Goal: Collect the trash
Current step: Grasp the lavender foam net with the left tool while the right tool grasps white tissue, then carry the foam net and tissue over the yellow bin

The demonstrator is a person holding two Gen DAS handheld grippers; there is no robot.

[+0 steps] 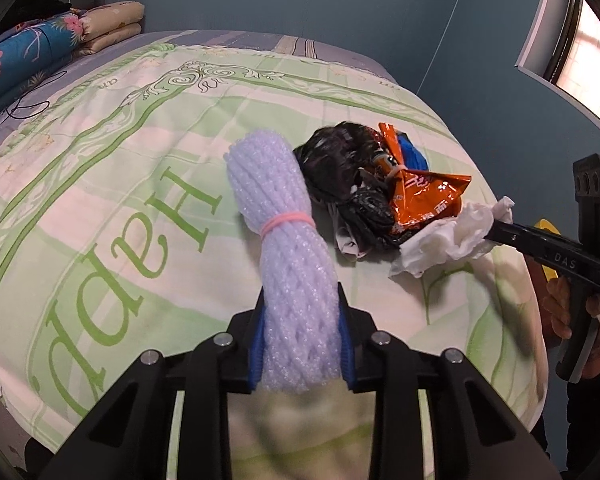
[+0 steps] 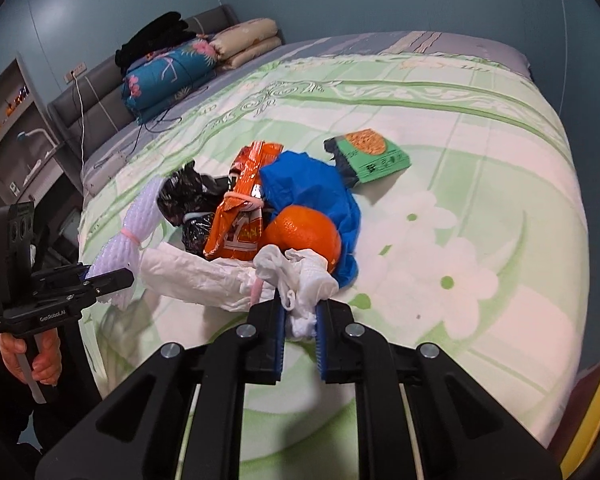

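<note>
- White foam netting (image 1: pixel 296 280), bound by a pink band, sits clamped between your left gripper (image 1: pixel 302 344) pads and juts out ahead of them.
- Your right gripper (image 2: pixel 299 322) pinches the crumpled white tissue (image 2: pixel 300 280); the rest of the trash heap lies just beyond it on the green quilt (image 2: pixel 480 240).
- Only your right view shows the orange (image 2: pixel 308 232) and the green packet (image 2: pixel 376 156).
- Both claws tilt downward; your right hand (image 1: pixel 580 312) grips its handle.
</note>
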